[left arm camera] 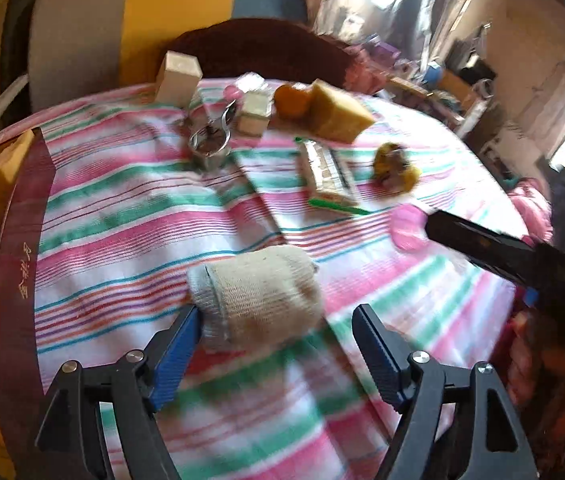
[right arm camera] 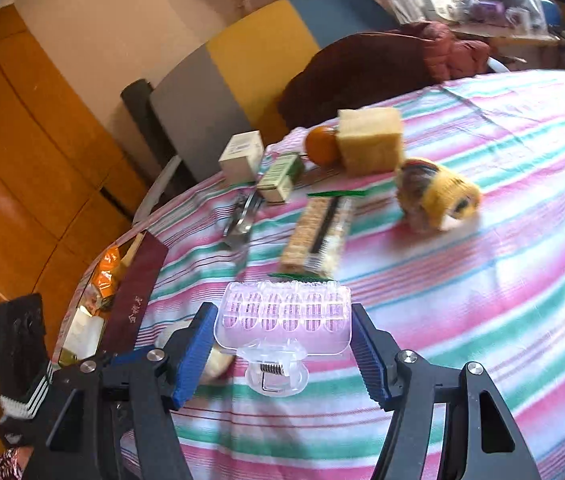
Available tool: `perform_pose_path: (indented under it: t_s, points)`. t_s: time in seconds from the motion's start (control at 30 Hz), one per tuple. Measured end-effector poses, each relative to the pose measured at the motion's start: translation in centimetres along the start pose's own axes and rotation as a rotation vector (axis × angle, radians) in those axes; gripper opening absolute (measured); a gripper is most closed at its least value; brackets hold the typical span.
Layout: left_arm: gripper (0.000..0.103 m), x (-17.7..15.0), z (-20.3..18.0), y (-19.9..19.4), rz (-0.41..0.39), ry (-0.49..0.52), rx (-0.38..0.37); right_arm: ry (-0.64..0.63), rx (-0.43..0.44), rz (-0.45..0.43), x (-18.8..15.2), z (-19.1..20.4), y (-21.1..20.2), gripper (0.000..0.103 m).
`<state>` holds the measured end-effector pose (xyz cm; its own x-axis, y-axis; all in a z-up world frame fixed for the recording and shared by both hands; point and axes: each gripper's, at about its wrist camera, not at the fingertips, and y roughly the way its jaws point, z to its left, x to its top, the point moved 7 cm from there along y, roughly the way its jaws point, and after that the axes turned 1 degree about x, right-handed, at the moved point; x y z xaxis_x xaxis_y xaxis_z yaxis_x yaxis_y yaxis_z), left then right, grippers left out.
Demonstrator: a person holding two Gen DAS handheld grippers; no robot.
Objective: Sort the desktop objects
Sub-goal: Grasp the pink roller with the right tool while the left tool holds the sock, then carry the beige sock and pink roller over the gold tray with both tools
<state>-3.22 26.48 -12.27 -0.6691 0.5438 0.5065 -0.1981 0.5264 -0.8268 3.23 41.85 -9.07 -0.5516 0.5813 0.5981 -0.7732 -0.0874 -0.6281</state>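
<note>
We work over a striped cloth [right arm camera: 462, 280] on a round table, a wooden wall at left. Our right gripper [right arm camera: 284, 338] clamps a pink hair-roller clip [right arm camera: 284, 316] between its pads. Our left gripper [left arm camera: 276, 346] gapes wide, a beige rolled sock [left arm camera: 258, 296] just ahead, touching its left finger [left arm camera: 178, 356].

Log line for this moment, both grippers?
left gripper: open at sock | right gripper: shut on hair clip | striped tablecloth
</note>
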Motion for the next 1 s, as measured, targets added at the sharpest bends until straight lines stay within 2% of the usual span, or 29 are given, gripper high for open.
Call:
perform_pose_path:
  t_s: [0.07,0.1,0.2,0.57,0.8,1.0]
  points:
    - [0.073,0.0,0.3,1.4,0.040,-0.024,0.014,0.016,0.002,0.007,-0.4,-0.3,0.1,0.066]
    - [0.067,0.1,0.6,1.7,0.032,-0.035,0.024,0.018,0.002,0.010,-0.7,-0.3,0.2,0.066]
    - [0.063,0.2,0.9,1.5,0.001,-0.049,0.011,0.021,0.011,0.021,-1.4,-0.2,0.5,0.066]
    - [0.062,-0.2,1.7,-3.0,-0.065,-0.101,-0.057,-0.007,0.056,0.054,-2.3,2.3,0.9,0.066]
    - [0.062,0.0,4.7,-7.7,-0.162,-0.150,-0.039,-0.084,0.106,0.064,-1.7,6.7,1.3,0.066]
    - [0.062,-0.5,10.3,-11.4,-0.223,-0.232,0.017,-0.212,0.176,0.100,-1.4,13.2,3.2,0.066]
